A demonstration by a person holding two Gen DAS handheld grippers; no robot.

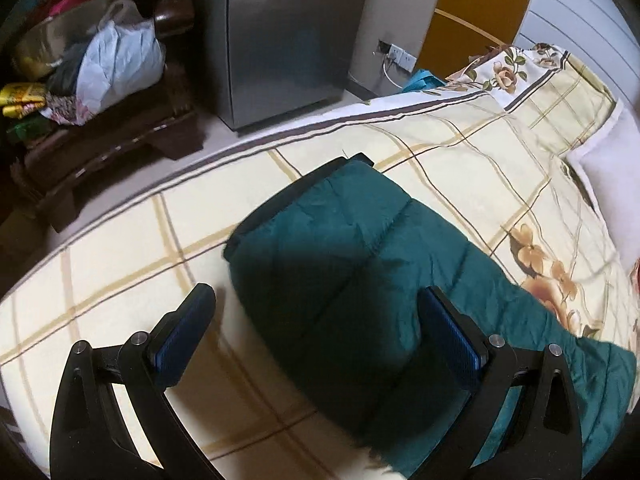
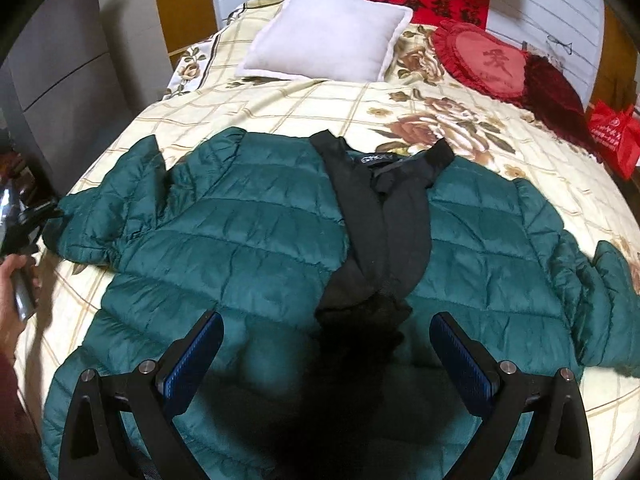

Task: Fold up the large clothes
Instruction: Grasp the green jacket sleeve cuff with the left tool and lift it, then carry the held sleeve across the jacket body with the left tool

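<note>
Jaws on both my left gripper and right gripper stood spread, empty, above the green down jacket lying flat below the white pillow; I judged pinching its sleeve cuff best.

A white pillow and a red heart cushion lie on the flowered bedsheet. A grey fridge stands beside a plastic bag.
</note>
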